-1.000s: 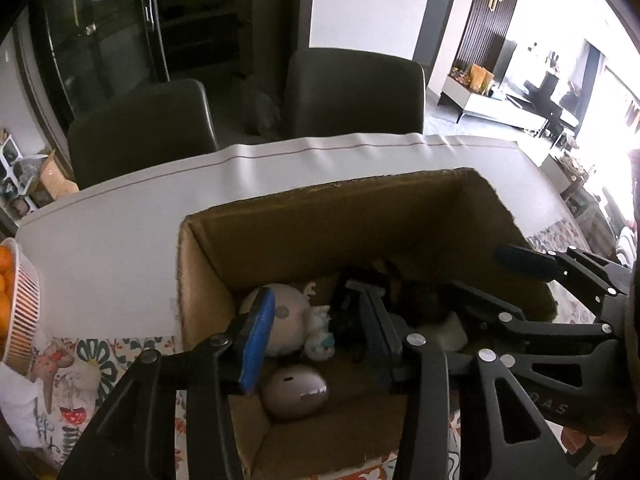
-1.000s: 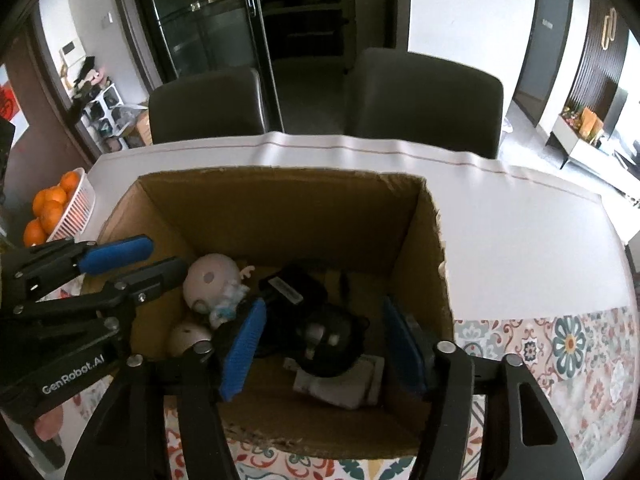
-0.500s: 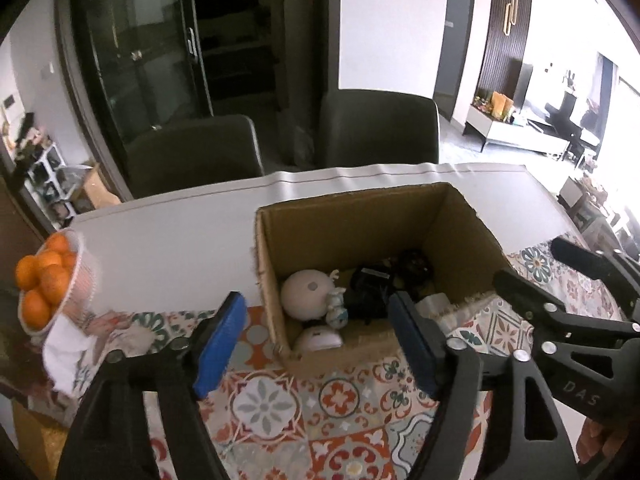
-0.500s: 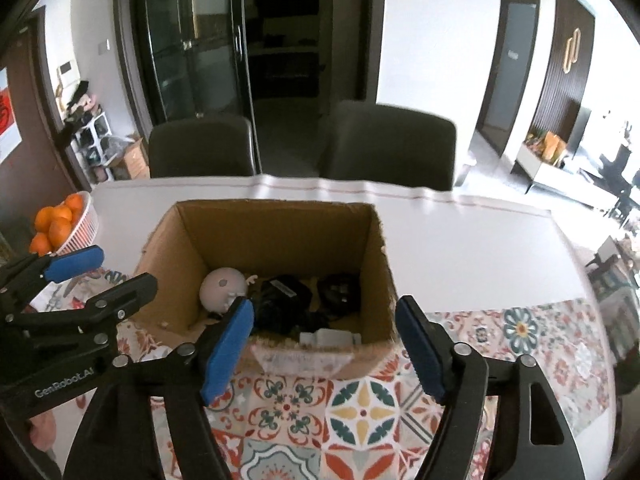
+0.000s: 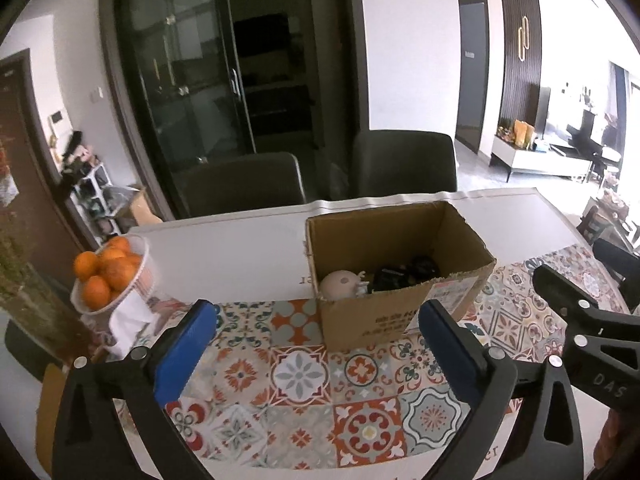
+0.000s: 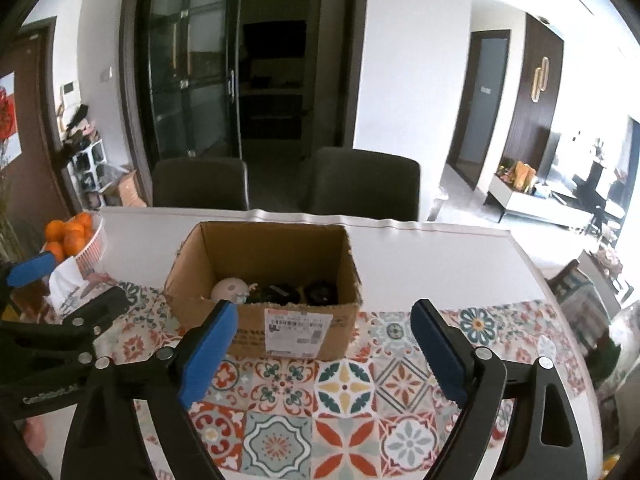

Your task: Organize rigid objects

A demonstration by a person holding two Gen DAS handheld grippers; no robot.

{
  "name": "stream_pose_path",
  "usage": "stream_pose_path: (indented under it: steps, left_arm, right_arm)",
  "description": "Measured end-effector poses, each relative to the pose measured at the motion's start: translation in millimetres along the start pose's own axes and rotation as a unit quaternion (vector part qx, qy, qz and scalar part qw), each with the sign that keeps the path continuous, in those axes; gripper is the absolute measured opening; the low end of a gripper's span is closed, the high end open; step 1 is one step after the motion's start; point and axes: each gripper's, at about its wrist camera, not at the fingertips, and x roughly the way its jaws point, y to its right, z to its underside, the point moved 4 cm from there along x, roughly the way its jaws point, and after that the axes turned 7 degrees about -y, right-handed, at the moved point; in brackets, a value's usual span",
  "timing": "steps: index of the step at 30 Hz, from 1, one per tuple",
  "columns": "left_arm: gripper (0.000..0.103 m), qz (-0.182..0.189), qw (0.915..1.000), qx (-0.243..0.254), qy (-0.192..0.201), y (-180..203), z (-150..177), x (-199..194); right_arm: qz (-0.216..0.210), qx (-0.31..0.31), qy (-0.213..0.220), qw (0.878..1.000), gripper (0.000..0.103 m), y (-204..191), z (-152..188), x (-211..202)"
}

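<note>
Both the left tool [image 5: 316,344] and right tool [image 6: 324,344], spread wide and empty, have pulled back from the cardboard box [image 6: 296,332], whose contents are half hidden.

Oranges [image 5: 105,273] — basket, two chairs [image 5: 404,166]

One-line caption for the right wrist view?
Open right gripper faces a cardboard box of small objects on a patterned table mat.

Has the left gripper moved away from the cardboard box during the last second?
Yes. The left gripper pulled back and up: its fingertips were down inside the cardboard box a second ago, and now they hang open over the patterned mat in front of it.
</note>
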Motion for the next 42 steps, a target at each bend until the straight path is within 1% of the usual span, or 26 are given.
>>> stream_pose_path:
  steps: [4, 6, 10, 12, 19, 25, 32, 42]
  left_arm:
    - [0.103, -0.006, 0.9999, -0.006, 0.013, -1, 13, -23]
    - [0.103, -0.002, 0.9998, -0.01, 0.015, -1, 18, -32]
    - [0.103, -0.008, 0.9994, -0.02, 0.027, -5, 29, -54]
    - [0.103, -0.003, 0.9993, -0.021, 0.031, -5, 33, -63]
    - [0.103, 0.004, 0.9984, -0.019, 0.052, -7, 44, -97]
    - [0.103, -0.011, 0.9965, -0.016, 0.081, -9, 47, -124]
    - [0.103, -0.01, 0.9956, -0.018, 0.092, -10, 50, -138]
    - [0.103, -0.014, 0.9949, -0.021, 0.098, -9, 52, -145]
  right_arm:
    - [-0.001, 0.012, 0.01, 1.0, 0.092, 2, 12, -21]
    - [0.001, 0.014, 0.013, 1.0, 0.092, 2, 19, -31]
    - [0.008, 0.019, 0.012, 1.0, 0.093, 2, 32, -47]
    - [0.007, 0.021, 0.018, 1.0, 0.093, 2, 37, -58]
    - [0.005, 0.025, 0.036, 0.999, 0.093, 1, 47, -89]
    - [0.004, 0.018, 0.052, 0.998, 0.093, -2, 53, -112]
    - [-0.002, 0.022, 0.066, 0.998, 0.093, -1, 53, -127]
    - [-0.012, 0.023, 0.07, 0.997, 0.093, -3, 54, -134]
